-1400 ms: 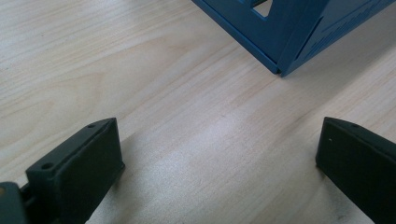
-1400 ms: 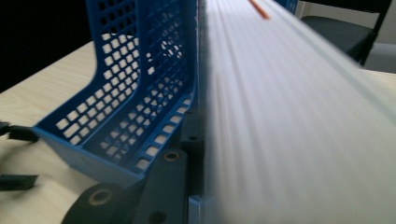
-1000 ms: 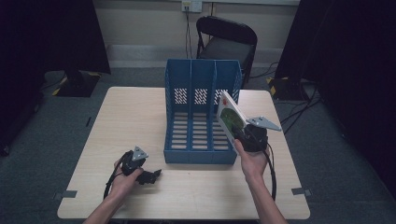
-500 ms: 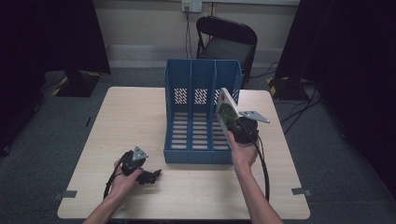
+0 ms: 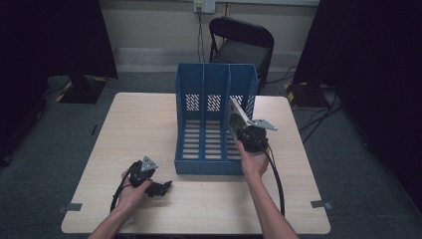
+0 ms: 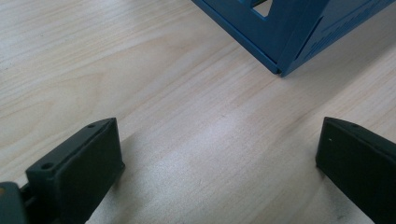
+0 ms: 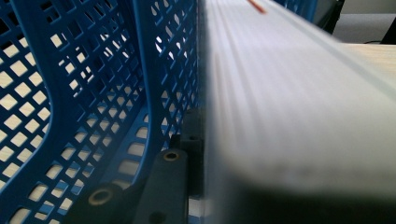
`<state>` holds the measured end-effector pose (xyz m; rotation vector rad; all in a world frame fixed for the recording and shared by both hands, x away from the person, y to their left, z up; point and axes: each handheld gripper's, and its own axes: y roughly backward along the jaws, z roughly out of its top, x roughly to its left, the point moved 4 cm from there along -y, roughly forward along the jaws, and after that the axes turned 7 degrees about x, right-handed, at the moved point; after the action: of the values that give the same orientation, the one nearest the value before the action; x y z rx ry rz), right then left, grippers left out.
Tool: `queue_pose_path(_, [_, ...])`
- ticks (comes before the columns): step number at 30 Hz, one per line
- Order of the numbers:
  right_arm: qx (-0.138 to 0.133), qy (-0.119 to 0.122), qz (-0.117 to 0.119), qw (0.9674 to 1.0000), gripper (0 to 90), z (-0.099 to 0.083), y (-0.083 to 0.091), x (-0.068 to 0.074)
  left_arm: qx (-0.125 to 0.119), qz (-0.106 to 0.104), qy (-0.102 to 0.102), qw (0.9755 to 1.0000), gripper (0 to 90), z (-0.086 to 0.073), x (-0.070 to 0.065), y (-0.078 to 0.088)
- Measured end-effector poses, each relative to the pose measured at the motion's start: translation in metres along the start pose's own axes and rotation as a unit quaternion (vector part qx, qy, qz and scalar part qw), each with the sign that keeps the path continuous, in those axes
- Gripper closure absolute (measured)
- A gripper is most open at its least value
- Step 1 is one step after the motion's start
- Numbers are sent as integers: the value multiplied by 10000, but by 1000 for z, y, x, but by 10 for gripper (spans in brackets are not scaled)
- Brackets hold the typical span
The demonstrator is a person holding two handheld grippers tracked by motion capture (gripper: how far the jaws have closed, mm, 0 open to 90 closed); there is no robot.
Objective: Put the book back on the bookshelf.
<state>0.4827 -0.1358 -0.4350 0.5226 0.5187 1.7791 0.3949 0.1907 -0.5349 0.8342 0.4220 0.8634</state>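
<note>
A blue file rack [image 5: 215, 119] with three slots stands near the middle of the wooden surface [image 5: 149, 119]. The right tongs [image 5: 244, 130] are clenched on a thin book [image 5: 237, 117], holding it tilted over the rack's right-hand slot, its lower edge just inside the rack's right wall. The left tongs [image 5: 161, 188] rest on the surface just off the rack's front left corner, spread wide and holding nothing.

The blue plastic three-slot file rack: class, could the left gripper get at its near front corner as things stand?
Probably yes: the left gripper is open, and bare table lies before the blue plastic file rack.
</note>
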Motion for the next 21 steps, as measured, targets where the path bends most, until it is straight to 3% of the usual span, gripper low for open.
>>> queue_pose_path(21, [442,296,5,9986,767,-3,-6,-5,-7,-8,4,10000,0,0,0,0])
